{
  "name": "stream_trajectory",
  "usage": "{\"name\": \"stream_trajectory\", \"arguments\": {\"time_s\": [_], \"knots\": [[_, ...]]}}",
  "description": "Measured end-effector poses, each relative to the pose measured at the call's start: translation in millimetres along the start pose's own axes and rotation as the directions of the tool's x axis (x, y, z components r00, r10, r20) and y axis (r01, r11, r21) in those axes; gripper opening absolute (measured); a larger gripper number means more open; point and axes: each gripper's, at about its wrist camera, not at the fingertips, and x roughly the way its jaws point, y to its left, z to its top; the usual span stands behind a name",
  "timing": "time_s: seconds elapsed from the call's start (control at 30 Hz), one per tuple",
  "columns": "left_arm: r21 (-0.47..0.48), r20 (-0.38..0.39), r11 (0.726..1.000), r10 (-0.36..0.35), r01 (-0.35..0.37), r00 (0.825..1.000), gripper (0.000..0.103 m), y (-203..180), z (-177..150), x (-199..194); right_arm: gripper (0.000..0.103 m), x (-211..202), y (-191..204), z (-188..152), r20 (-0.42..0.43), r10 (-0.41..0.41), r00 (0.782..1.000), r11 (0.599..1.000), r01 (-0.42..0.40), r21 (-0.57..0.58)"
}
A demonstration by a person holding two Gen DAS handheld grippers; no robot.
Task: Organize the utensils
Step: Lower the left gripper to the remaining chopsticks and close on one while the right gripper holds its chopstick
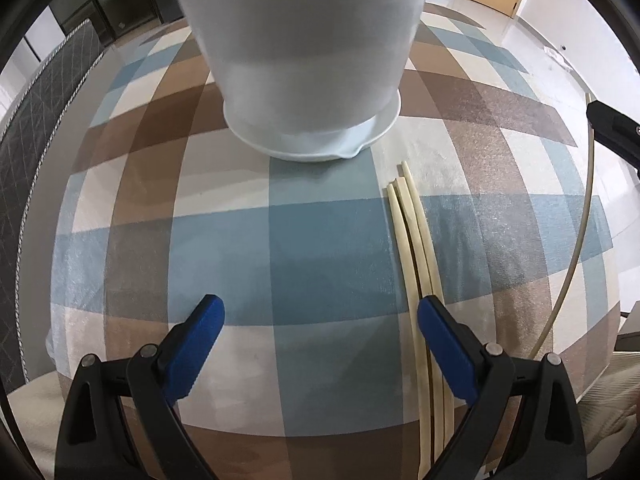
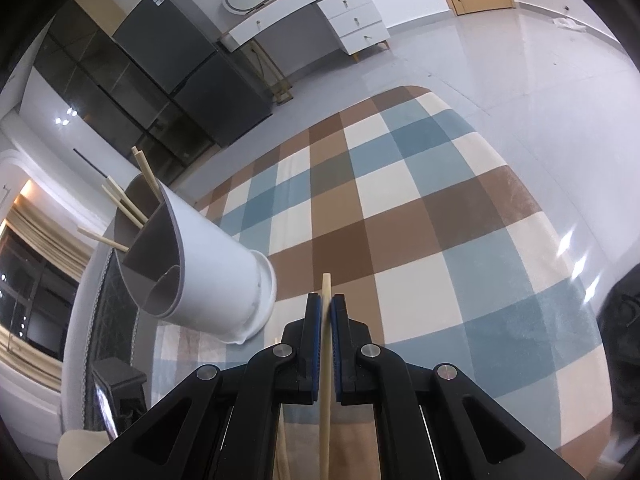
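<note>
A white utensil holder stands on its saucer on the checked tablecloth, straight ahead of my left gripper, which hangs open over the cloth with nothing between its blue pads. Three cream chopsticks lie side by side on the cloth, passing under its right finger. In the right wrist view my right gripper is shut on one cream chopstick, whose end pokes out past the pads. The holder sits to its left with several chopsticks standing in its grey compartments.
The checked cloth covers a round table, whose edge drops to a glossy white floor. A thin cream rod curves along the right edge beside the other gripper's black body. A quilted grey chair back stands at the left.
</note>
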Motion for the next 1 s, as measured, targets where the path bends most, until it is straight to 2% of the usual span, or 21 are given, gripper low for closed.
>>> {"name": "stream_trajectory", "arguments": {"time_s": [0.07,0.2,0.4,0.5,0.57,0.6,0.67,0.8,0.9,1.0], "knots": [[0.018,-0.018,1.000,0.019,-0.019,1.000,0.096,-4,4,7,0.004,-2,1,0,0.003,0.000,1.000,1.000,0.000,-0.001],[-0.019,-0.027,1.000,0.008,-0.008,1.000,0.096,0,13,9,0.004,-5,1,1,0.015,0.000,1.000,1.000,0.000,-0.006],[-0.038,-0.001,0.999,-0.005,0.005,1.000,0.092,-1,32,14,0.004,-3,3,1,0.009,-0.003,1.000,1.000,0.003,-0.010],[-0.011,0.024,1.000,-0.014,0.014,1.000,0.069,-9,43,11,0.004,-4,5,1,0.015,-0.008,1.000,1.000,0.009,-0.025],[0.015,0.044,1.000,-0.025,0.024,0.999,0.041,-17,50,11,0.004,-3,6,1,0.018,-0.012,1.000,0.999,0.013,-0.032],[0.022,0.050,0.999,-0.029,0.028,0.998,0.034,-19,53,11,0.004,-3,6,0,0.018,-0.013,1.000,0.999,0.014,-0.035],[0.047,0.069,0.998,-0.050,0.047,0.996,0.002,-25,59,12,0.004,-2,7,0,0.019,-0.016,1.000,0.999,0.017,-0.043],[0.023,0.082,0.991,-0.131,0.129,0.988,0.000,-24,69,15,0.004,-4,8,1,0.031,-0.014,0.999,0.999,0.015,-0.049],[0.019,0.178,0.989,-0.145,0.144,0.973,0.000,-18,71,-3,0.004,-10,15,-1,0.054,-0.003,0.999,0.997,0.007,-0.073],[0.018,0.296,0.987,-0.158,0.160,0.942,0.000,-12,69,-35,0.004,-21,25,-7,0.091,0.015,0.996,0.994,-0.005,-0.113]]}}
